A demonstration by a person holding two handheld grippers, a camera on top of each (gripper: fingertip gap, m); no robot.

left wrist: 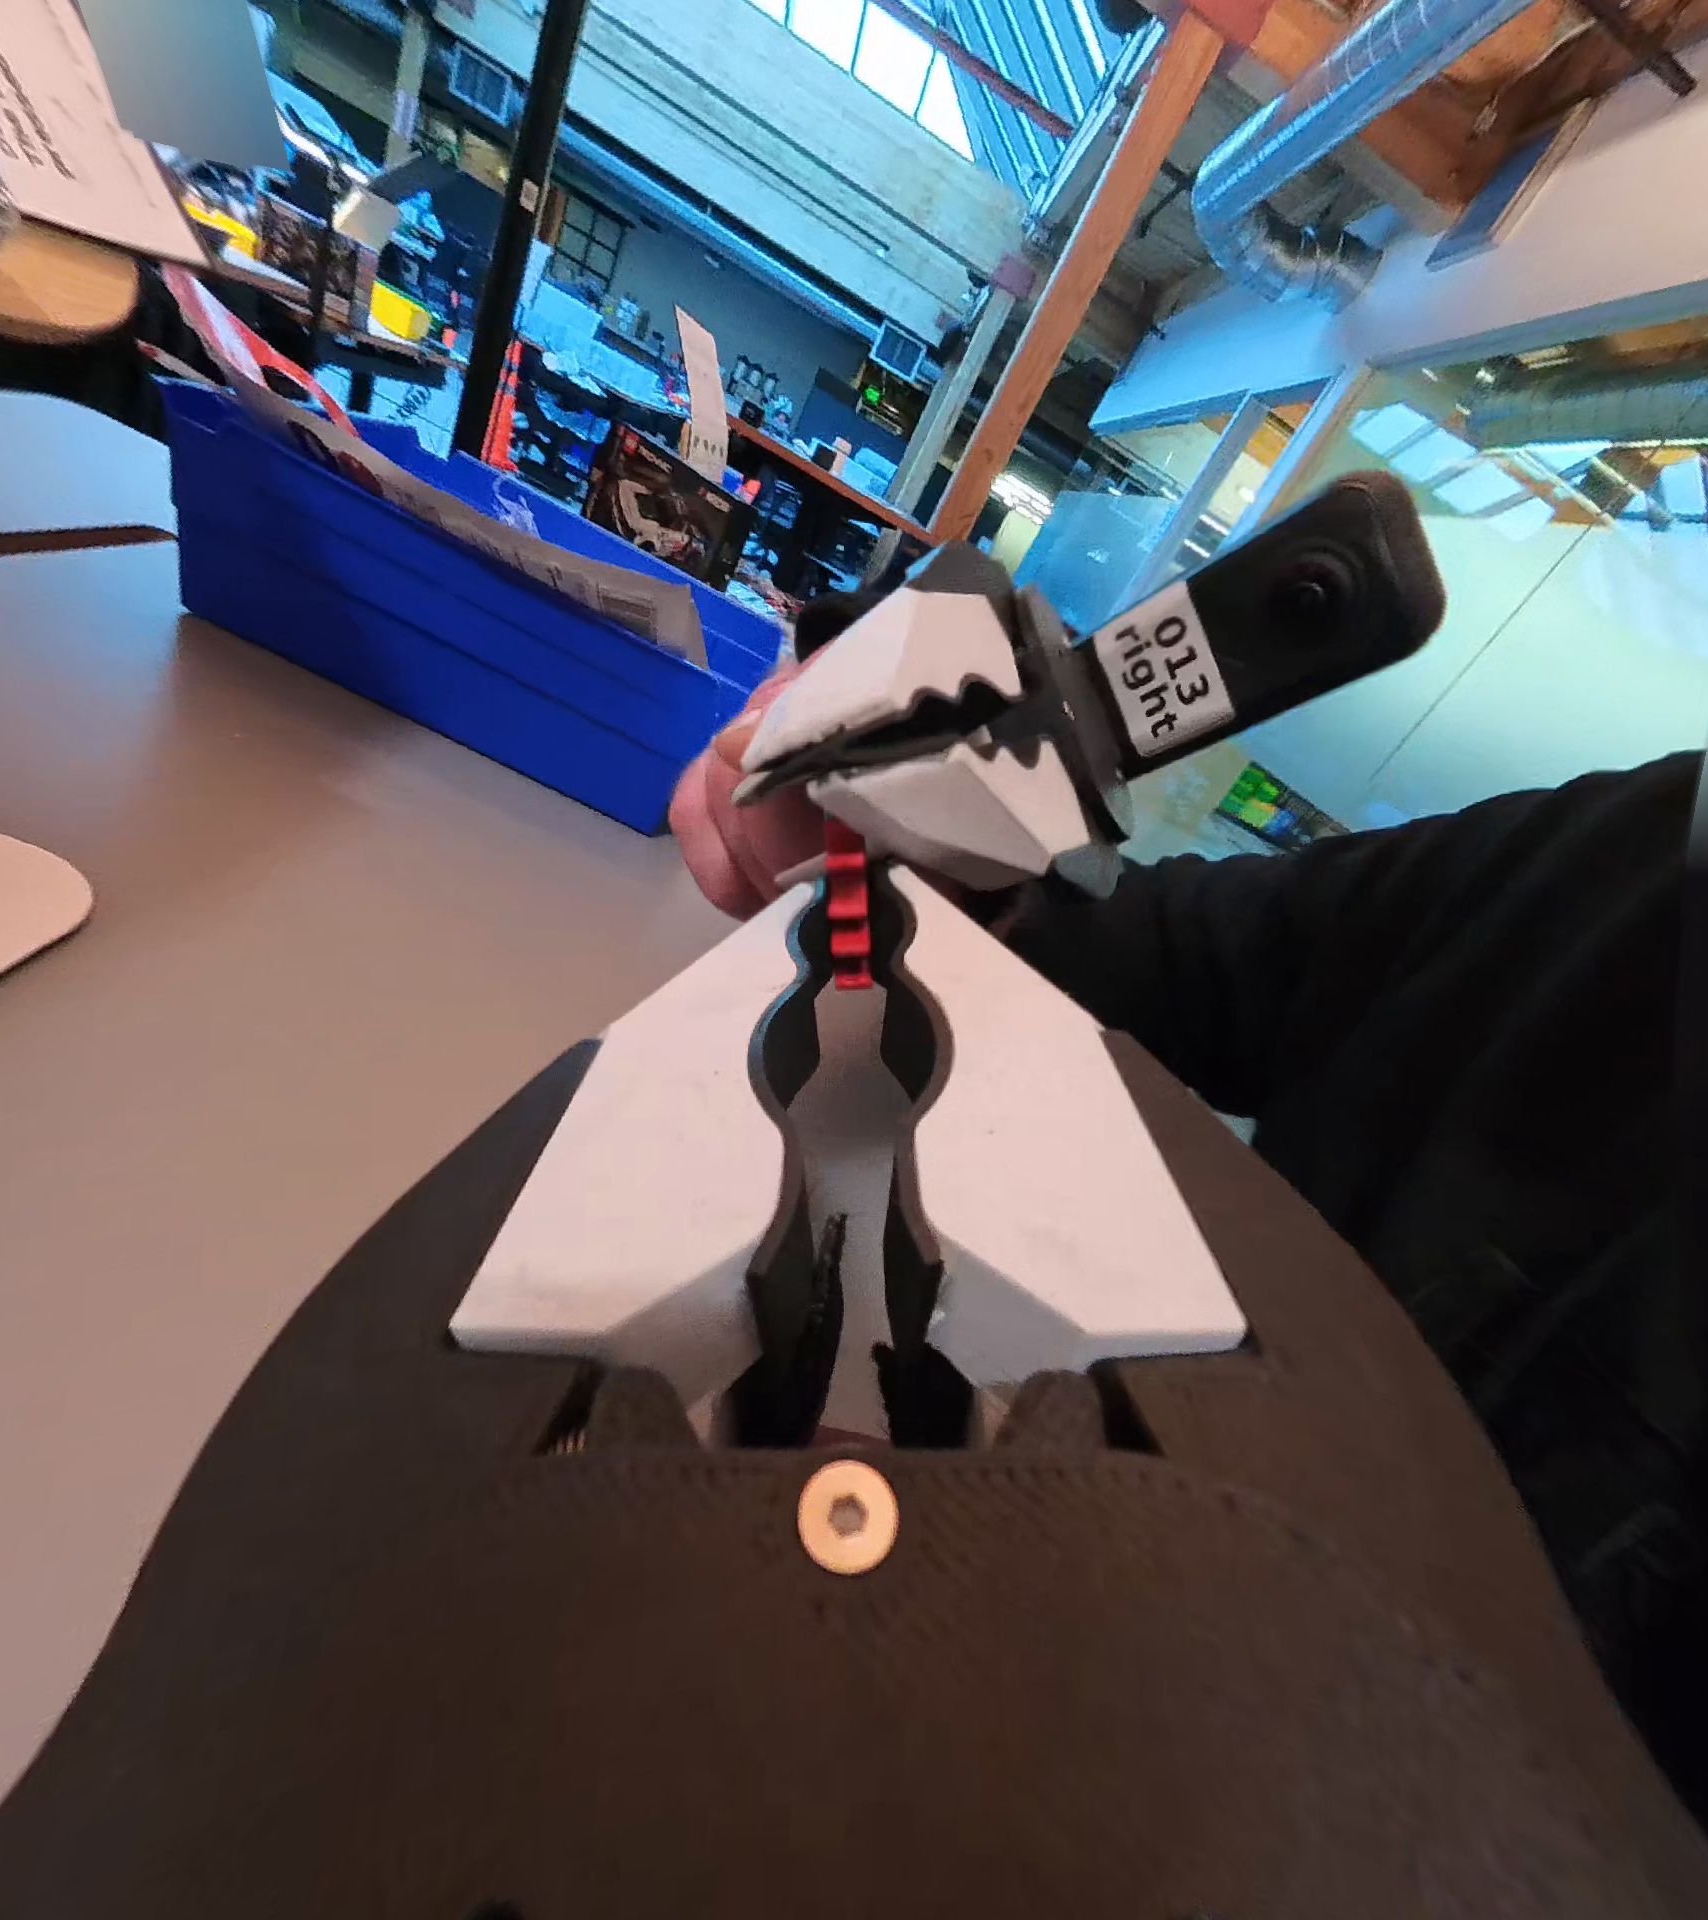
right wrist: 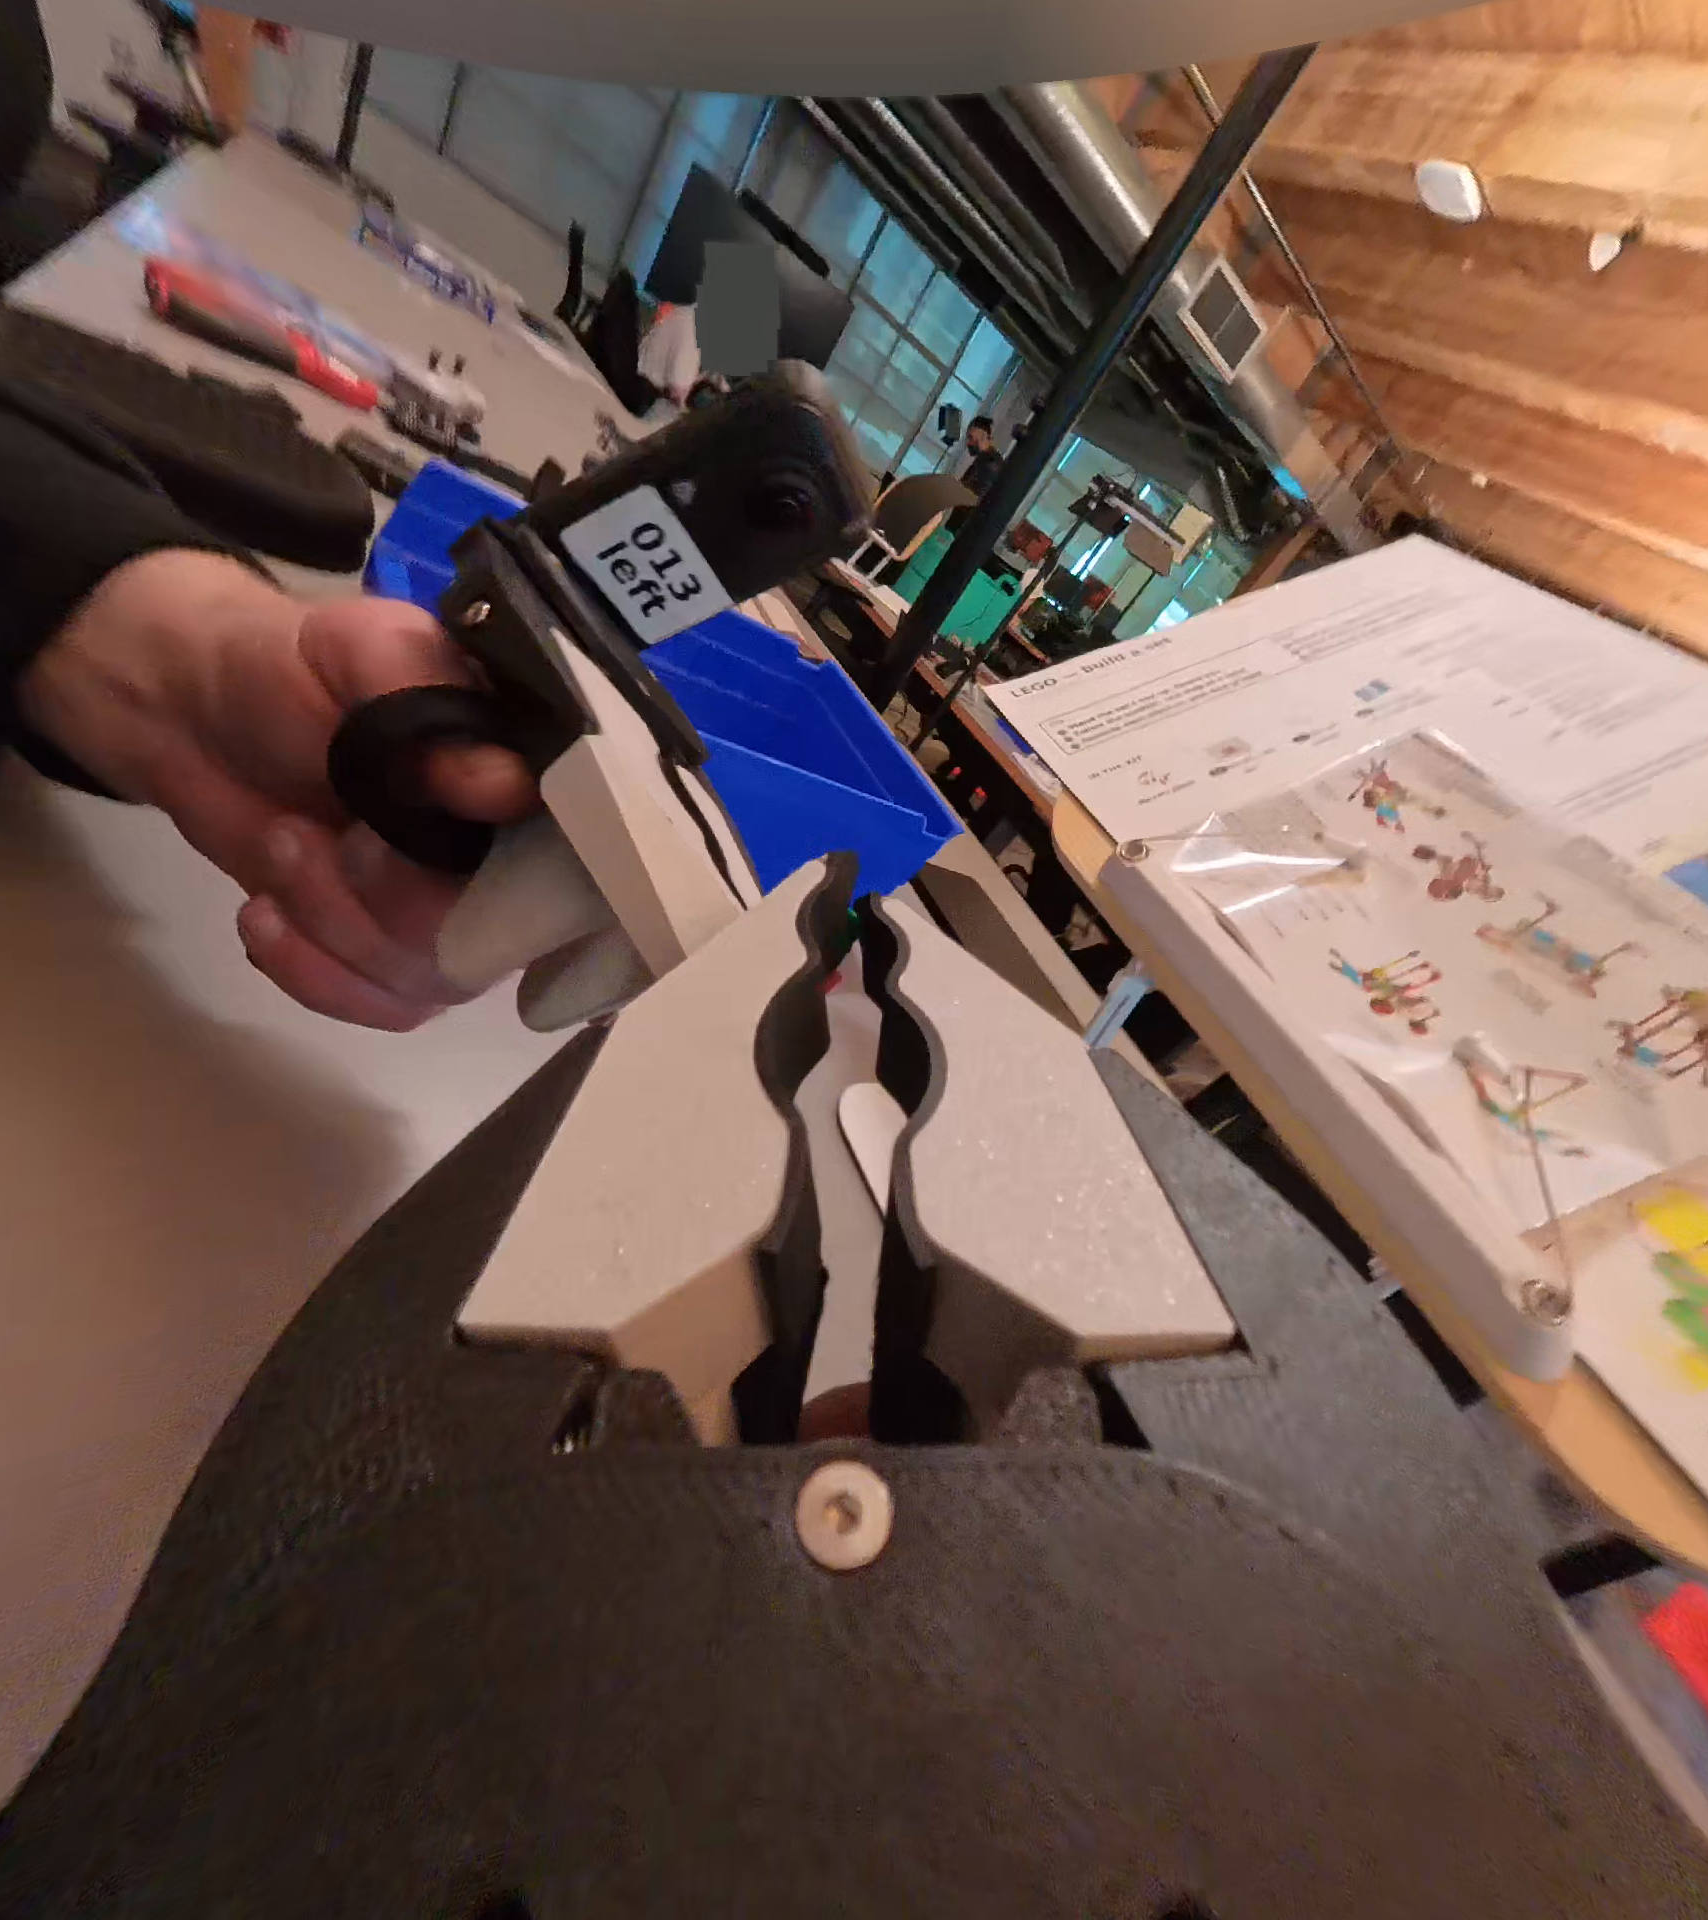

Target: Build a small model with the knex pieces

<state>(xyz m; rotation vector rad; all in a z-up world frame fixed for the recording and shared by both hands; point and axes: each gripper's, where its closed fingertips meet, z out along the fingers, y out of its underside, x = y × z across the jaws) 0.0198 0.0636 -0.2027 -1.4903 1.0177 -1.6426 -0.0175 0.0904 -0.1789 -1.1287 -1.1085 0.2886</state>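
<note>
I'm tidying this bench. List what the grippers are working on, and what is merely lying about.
In hand:
left gripper, shut on a red toothed piece
right gripper, closed beside it

Lying about:
blue bin
printed sheets
grey table

Left wrist view — low over the tabletop (left wrist: 237, 935), tilted upward, close behind its own jaws | right wrist view — same closeness, facing back toward it | shared: blue bin (left wrist: 434, 634) (right wrist: 788, 748), each other's gripper
</note>
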